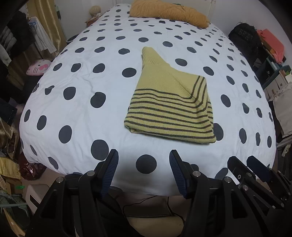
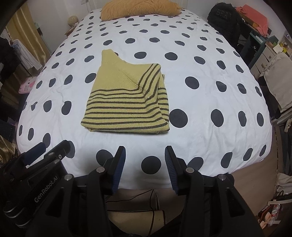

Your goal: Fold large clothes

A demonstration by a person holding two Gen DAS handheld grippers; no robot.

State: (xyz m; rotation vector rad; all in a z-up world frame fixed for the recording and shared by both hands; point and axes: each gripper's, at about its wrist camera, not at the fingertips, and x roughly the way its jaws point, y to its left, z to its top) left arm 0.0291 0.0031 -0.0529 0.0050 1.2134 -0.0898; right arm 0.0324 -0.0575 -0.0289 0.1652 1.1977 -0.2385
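Observation:
A yellow sweater with dark stripes (image 1: 167,107) lies folded into a compact bundle on the polka-dot bed (image 1: 73,113), a ribbed end sticking out toward the far side. It also shows in the right wrist view (image 2: 126,102). My left gripper (image 1: 144,156) is open and empty, hovering over the bed's near edge, short of the sweater. My right gripper (image 2: 145,151) is open and empty, also at the near edge. Each gripper shows at the other view's side, the right gripper (image 1: 244,162) and the left gripper (image 2: 53,145); neither touches the sweater.
A mustard pillow (image 1: 169,12) lies at the head of the bed. Hanging clothes and a pink plush (image 1: 38,67) crowd the left side. A black bag (image 2: 224,16) and shelves with boxes (image 2: 264,45) stand on the right. Cables (image 2: 138,198) run on the floor below.

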